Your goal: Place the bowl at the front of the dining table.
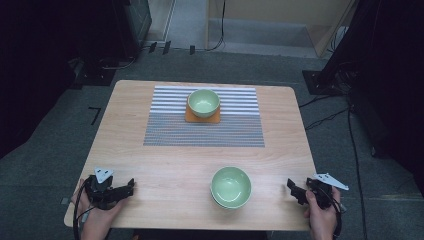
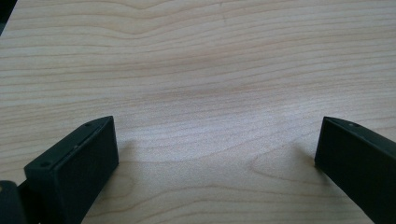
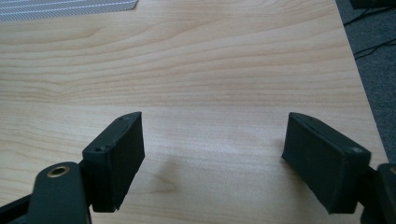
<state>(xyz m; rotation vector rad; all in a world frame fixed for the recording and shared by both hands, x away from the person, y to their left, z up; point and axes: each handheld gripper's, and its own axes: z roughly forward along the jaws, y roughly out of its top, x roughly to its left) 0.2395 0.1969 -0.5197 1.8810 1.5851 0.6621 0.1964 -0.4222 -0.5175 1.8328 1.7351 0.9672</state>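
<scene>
On the table [image 1: 165, 165], the left gripper [image 1: 131, 187] at seven o'clock and right gripper [image 1: 291, 186] at five o'clock had jaws spread wide, empty. Between them sat the near green bowl [image 1: 230, 187]; another bowl [image 1: 203, 102] rested on an orange coaster [image 1: 192, 118] at twelve.

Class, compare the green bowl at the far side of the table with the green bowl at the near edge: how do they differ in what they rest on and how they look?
The far bowl sits on an orange coaster on the striped placemat; the near bowl rests off the mat, on the wooden table. The near bowl shows a second rim beneath it, seemingly stacked; the far bowl looks single. The near bowl lies between the two grippers; the far bowl sits well beyond them. Both are pale green, upright and look empty.
</scene>
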